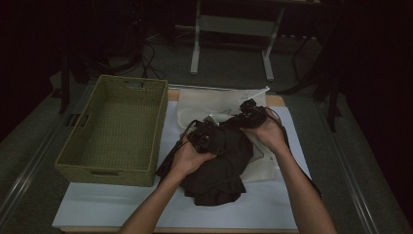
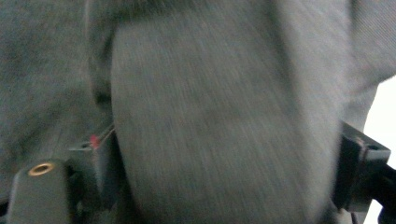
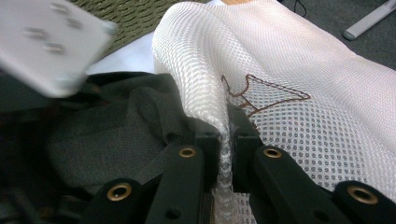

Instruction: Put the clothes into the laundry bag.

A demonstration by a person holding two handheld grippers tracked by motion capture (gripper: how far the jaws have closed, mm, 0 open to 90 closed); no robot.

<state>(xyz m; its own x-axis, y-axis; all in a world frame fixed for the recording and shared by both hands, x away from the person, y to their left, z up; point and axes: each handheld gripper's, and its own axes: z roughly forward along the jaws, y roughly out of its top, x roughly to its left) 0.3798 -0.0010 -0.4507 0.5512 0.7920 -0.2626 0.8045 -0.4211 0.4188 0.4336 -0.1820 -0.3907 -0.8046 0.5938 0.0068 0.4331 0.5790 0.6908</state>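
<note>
Here the work in hand looks like stuffing a dark garment (image 1: 219, 165) into a white mesh laundry bag (image 1: 214, 105) on the tabletop (image 1: 122, 204). The right gripper (image 3: 224, 130) has its fingers (image 3: 208, 140) pinched tight on a fold of the bag's mesh edge, lifting it into a ridge; a brown stitched outline shows on the mesh just beyond. In the high view that right gripper (image 1: 251, 116) sits at the bag's near edge, holding the mouth up.

The left gripper (image 1: 202, 136) is pressed into the dark cloth close beside the right one. In the left gripper view its fingers (image 2: 359, 172) stand wide apart with a thick bulge of grey fabric (image 2: 210, 116) between them; the picture is blurred, so whether the pads still press on the cloth I cannot tell, though the spread suggests a loose hold at most.

By my judgement the job is at an early to middle stage: the bag mouth is raised and the upper part of the garment lies at it, yet most of the cloth is heaped on the tabletop toward the person, outside the bag. Left to do: feed the rest in and close up. The woven basket (image 1: 114, 131) stands empty to the left, perhaps the bag's destination.
</note>
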